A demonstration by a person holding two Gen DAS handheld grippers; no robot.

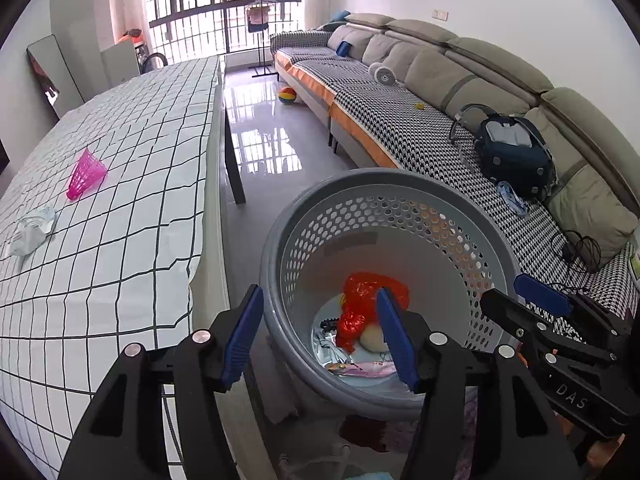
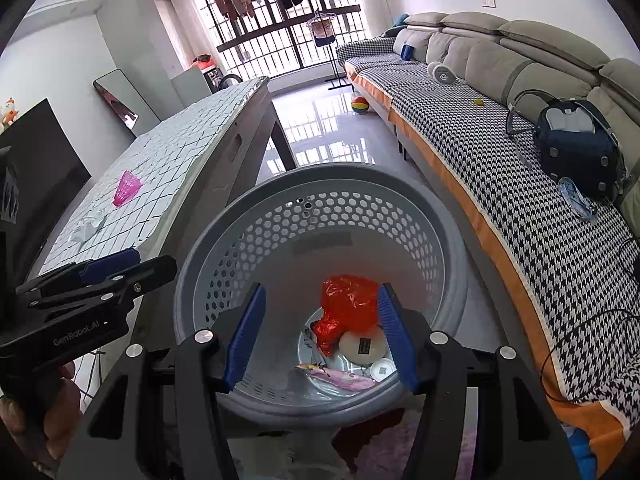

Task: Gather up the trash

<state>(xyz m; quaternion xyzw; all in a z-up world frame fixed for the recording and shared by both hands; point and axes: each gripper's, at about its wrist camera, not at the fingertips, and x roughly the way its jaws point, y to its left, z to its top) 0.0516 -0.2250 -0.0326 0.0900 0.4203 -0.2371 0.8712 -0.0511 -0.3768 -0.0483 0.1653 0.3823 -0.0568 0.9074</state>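
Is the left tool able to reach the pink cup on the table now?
Probably yes. The left tool is open and empty over the basket, and the pink cup lies on the table with nothing around it.

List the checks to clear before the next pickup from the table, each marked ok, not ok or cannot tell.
1. Left tongs empty, jaws apart: ok.
2. Right tongs empty, jaws apart: ok.
3. Red plastic bag inside the grey basket: ok.
4. Table free of trash: not ok; pink shuttlecock and white mask remain.
5. Room left in basket: ok, only the bottom is covered.
6. Trash on the floor: cannot tell.
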